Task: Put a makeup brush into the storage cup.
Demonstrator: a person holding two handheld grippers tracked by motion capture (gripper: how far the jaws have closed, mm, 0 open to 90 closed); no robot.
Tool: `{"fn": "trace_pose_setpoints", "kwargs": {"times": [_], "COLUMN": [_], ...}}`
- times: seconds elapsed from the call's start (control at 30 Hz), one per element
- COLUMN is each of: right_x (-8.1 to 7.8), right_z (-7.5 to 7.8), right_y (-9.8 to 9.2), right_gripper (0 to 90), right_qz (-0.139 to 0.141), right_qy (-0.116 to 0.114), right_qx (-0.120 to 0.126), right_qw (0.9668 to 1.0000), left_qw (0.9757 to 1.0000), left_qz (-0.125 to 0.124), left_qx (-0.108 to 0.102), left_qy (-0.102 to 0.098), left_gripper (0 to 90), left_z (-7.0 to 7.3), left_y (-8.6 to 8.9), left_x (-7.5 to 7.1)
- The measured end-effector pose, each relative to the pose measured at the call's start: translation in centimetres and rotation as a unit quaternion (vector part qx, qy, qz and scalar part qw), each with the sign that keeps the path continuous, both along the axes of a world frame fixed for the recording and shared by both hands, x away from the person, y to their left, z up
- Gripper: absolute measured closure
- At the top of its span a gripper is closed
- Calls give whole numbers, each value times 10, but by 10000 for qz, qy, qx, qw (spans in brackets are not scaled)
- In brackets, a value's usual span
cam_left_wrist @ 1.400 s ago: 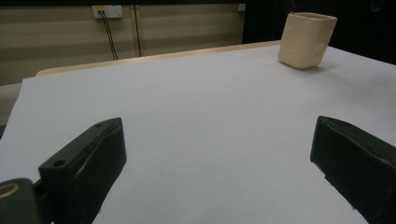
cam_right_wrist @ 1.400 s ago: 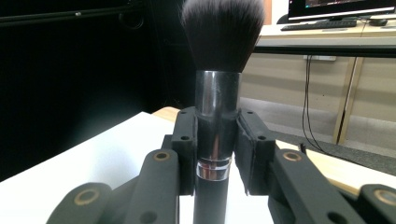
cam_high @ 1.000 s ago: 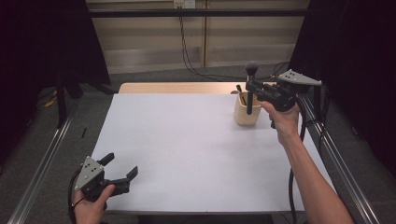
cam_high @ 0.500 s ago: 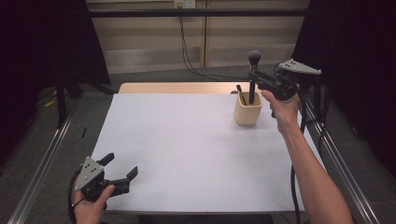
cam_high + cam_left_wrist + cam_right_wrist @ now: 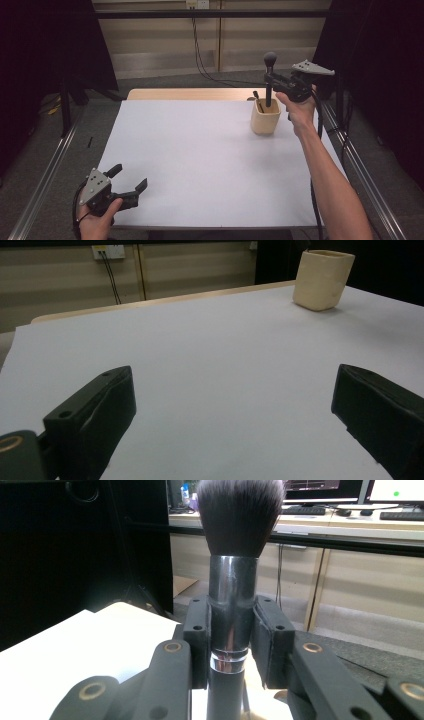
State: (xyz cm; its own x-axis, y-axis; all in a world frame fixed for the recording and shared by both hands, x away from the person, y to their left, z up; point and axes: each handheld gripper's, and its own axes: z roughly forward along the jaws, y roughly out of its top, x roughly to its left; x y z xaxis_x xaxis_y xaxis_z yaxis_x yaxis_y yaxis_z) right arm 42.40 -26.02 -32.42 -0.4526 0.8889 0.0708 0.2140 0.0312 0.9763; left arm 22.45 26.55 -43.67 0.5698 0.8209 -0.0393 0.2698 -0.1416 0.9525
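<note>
We see the makeup brush (image 5: 270, 75) upright at the upper right of the high view, pinched by the right hand-held gripper (image 5: 272, 80) above the beige holder (image 5: 265, 116) on the bench (image 5: 200, 150). Versus 1 second ago it sits higher, nearly lifted out. The left hand-held gripper (image 5: 131, 180) rests spread, lower left.

One brush (image 5: 270, 75), one cup (image 5: 265, 119), two claws (image 5: 127, 187) (image 5: 270, 80).
</note>
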Motion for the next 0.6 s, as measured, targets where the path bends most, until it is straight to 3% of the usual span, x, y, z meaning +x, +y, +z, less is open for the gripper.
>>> {"fn": "trace_pose_setpoints", "kwargs": {"times": [0.2,0.6], "right_x": [8,10], "right_z": [-4,-19], "right_y": [-1,-2], "right_gripper": [718,718], "right_qz": [-76,-18], "right_qy": [62,-29], "right_qx": [-32,-39], "right_qw": [9999,10000], "left_qw": [10000,10000], "left_qz": [-22,-3], "left_qx": [49,50], "left_qy": [5,6], "left_gripper": [40,42], "left_z": [0,0], "left_y": [1,0], "left_x": [0,0]}}
